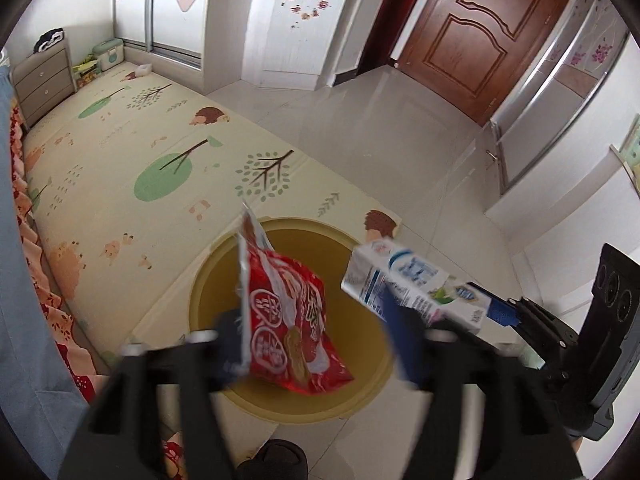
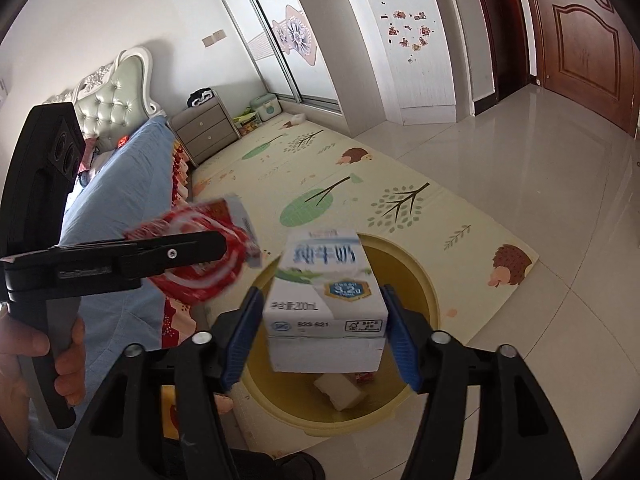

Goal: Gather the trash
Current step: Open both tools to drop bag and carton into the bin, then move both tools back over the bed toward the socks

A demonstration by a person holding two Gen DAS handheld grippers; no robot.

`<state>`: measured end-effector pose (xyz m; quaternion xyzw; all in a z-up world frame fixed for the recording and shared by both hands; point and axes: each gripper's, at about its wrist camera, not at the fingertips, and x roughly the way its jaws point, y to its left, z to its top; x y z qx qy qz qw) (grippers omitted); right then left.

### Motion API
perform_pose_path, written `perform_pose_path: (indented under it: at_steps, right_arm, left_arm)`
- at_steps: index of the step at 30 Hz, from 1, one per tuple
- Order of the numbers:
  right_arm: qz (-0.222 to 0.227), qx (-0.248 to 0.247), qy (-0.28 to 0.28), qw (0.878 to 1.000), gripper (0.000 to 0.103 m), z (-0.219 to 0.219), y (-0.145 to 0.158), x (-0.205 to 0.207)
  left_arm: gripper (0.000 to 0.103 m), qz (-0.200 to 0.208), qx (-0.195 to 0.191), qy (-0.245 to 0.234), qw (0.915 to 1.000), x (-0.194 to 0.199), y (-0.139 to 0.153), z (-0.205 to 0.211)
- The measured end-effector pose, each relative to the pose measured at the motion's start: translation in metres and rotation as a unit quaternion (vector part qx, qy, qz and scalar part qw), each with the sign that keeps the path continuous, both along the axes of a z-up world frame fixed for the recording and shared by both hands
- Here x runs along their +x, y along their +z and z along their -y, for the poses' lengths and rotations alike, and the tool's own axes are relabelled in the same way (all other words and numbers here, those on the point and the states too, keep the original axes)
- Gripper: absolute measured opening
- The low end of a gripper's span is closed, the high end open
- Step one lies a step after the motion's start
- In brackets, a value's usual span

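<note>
A round yellow bin point(image 1: 208, 280) stands on the floor at the edge of the play mat, below both grippers. My left gripper point(image 1: 314, 340) is open wide above it. A red snack bag point(image 1: 288, 312) hangs loose between its fingers, leaning against the left one. My right gripper point(image 2: 322, 336) holds its blue pads point(image 2: 400, 332) apart around a white milk carton point(image 2: 328, 300). A thin gap shows at the left pad. The carton sits over the bin point(image 2: 420, 292), which has white and red scraps at its bottom. The carton point(image 1: 416, 288) also shows in the left wrist view.
A patterned play mat point(image 1: 120, 184) covers the floor beside a bed with a blue cover point(image 2: 120, 200). A grey nightstand point(image 2: 204, 128), a white cabinet point(image 2: 404, 48) and a brown door point(image 1: 476, 36) stand beyond. A dark shoe point(image 1: 276, 460) is just in front of the bin.
</note>
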<state>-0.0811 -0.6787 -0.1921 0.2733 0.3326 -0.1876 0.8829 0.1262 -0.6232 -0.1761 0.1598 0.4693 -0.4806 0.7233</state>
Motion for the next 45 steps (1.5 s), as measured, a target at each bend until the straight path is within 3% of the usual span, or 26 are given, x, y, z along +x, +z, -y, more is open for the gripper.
perform_pose_path:
  at_steps: [2,5,20,23,28,36,45]
  right_arm:
    - [-0.001,-0.001,-0.003,1.000,0.069,0.001,-0.002,0.000]
    - [0.000,0.005,-0.007,1.000,0.069,0.003,-0.005,-0.004]
    - [0.000,0.007,-0.015,1.000,0.069,0.000,0.006,-0.016]
    - [0.003,0.001,-0.015,1.000,0.069,-0.004,0.014,-0.018]
    - [0.017,-0.012,-0.008,1.000,0.069,-0.016,0.035,-0.020]
    - [0.063,-0.032,0.045,0.996,0.070,-0.064,0.076,0.000]
    - [0.106,-0.047,0.151,0.982,0.072,-0.152,0.117,0.039]
  left_arm:
    - [0.098,0.022,-0.008,0.022,0.9995,0.004,-0.001,-0.006]
    - [0.098,0.000,0.001,0.010,0.9999,0.008,-0.004,-0.007]
    - [0.096,0.024,-0.011,0.018,0.9995,0.001,0.010,-0.019]
    - [0.095,0.022,-0.019,0.020,0.9994,0.000,0.019,-0.026]
    - [0.095,0.051,-0.027,0.032,0.9978,-0.007,0.045,-0.049]
    - [0.096,0.089,-0.060,0.097,0.9895,0.000,0.089,-0.148]
    - [0.096,0.148,-0.092,0.211,0.9619,0.002,0.143,-0.305]
